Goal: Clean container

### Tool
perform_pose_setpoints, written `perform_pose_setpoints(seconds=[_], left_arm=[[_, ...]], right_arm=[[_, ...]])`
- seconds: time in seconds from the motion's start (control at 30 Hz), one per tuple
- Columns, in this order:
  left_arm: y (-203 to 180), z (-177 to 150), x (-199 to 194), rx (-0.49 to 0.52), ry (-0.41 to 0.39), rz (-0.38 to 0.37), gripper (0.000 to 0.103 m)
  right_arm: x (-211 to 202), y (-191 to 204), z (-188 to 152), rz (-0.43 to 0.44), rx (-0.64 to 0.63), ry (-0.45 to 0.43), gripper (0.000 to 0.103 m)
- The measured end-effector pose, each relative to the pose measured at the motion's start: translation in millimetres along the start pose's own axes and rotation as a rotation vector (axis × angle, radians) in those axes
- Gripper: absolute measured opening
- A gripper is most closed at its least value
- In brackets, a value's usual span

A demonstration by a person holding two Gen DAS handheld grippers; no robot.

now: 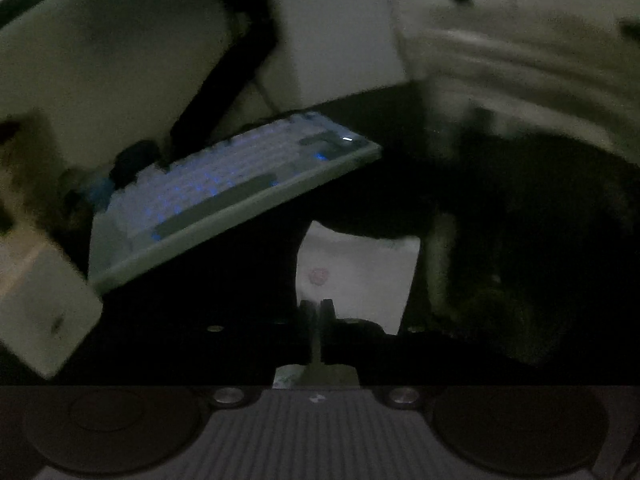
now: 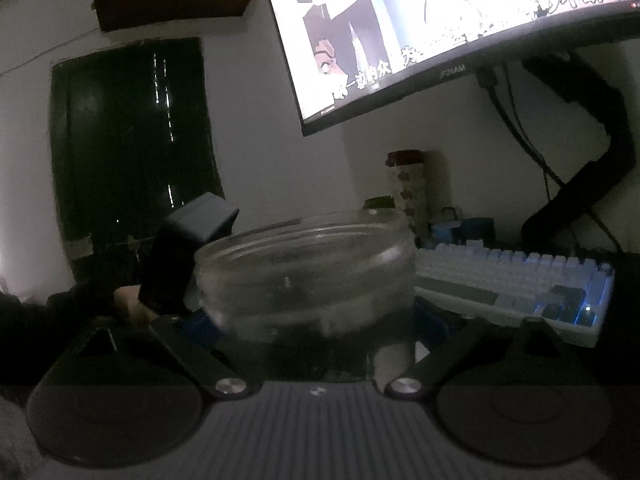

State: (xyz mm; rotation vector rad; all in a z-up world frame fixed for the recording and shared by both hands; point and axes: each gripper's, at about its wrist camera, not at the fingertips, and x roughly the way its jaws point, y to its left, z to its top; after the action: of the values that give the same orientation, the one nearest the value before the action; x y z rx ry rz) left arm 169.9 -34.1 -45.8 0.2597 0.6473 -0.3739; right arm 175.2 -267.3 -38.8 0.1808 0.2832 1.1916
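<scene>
Honestly, the cleaning has barely begun, as far as I can judge in this dim room. The clear container [image 2: 308, 272], a squat glass jar with no lid on it, sits between the spread fingers of the right tool [image 2: 316, 320], raised just above the dark counter [image 2: 624, 320]. Whether the pads actually press its walls I cannot tell: the jar nearly fills the gap, and the contact points are lost in shadow. It looks empty, though the glass is hazy and I cannot make out whether that is dirt or only the poor light.

Over on the other side, the left tool [image 1: 317, 312] has its fingers pressed together, and something thin and pale seems caught in the seam. Just beyond its tips lies a white sheet [image 1: 360, 276], probably a tissue or wipe. If so, picking up the wipe is the step in hand, and the wiping itself is all still to do.

Behind all this, a backlit keyboard [image 2: 516, 280] glows beside the jar, and a monitor [image 2: 440, 20] plays above it.
</scene>
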Motion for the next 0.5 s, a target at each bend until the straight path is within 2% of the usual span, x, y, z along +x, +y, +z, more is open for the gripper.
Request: perform_pose_setpoints(seconds=[0.07,0.17,0.33,0.43,0.5], left_arm=[[19,-3,-14,-0.087,-0.064,-0.018,0.002],[49,-6,-46,-0.241,-0.17,-0.106,0.002],[71,-27,-96,-0.455,-0.333,-0.335,0.002],[66,-37,-117,-0.515,-0.417,-0.405,0.002],[61,-35,-130,-0.518,-0.477,-0.401,0.002]], right_arm=[[0,-2,1,-0.003,0.015,-0.009,0.096],[1,-2,2,0.0,0.023,-0.01,0.096],[3,0,1,0.005,0.023,-0.012,0.097],[2,1,1,0.005,0.024,-0.015,0.097],[1,0,0,0.005,0.028,-0.018,0.097]])
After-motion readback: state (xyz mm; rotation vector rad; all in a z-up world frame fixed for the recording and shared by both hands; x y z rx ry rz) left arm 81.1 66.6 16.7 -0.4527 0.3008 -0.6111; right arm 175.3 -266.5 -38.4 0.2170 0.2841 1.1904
